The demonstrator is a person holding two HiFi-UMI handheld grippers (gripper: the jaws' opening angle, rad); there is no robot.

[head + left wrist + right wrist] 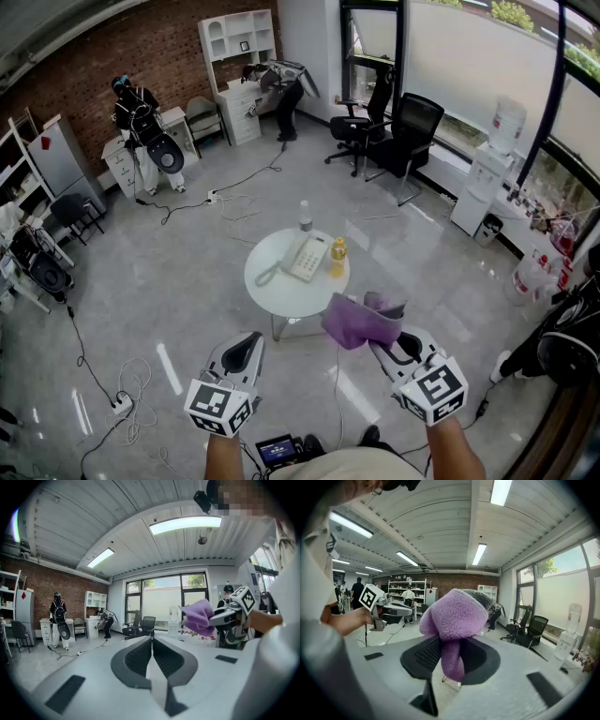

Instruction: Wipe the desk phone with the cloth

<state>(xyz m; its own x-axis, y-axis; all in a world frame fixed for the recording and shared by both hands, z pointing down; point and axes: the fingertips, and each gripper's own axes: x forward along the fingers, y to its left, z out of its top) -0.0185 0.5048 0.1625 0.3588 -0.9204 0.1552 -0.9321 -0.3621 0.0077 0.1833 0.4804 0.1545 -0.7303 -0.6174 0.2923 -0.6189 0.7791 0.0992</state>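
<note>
Head view, bottom of frame: left gripper [246, 349] sits lower left with its jaws fully closed and empty. Right gripper [382, 345] sits lower right with its jaws clamped on the purple cloth [359, 321]. The cloth bunches above the jaw tips, and the right gripper view shows one fold hanging down between them. Both grippers are in the air, on the near side of the table [281, 292].

Frame centre: the table is round and white, on a grey floor. The desk phone [307, 257] lies on it, with its cord looping off to the left. The cloth is well apart from the phone. A yellow bottle [337, 253] stands just right of the phone and a clear bottle [305, 218] just beyond it.

Upper right: black office chairs [410, 127] and a water dispenser [495, 164] by the windows.

Upper left: a brick wall and white shelving [239, 42]. One person [139, 122] stands there and a second person [281, 84] is bent over.
</note>
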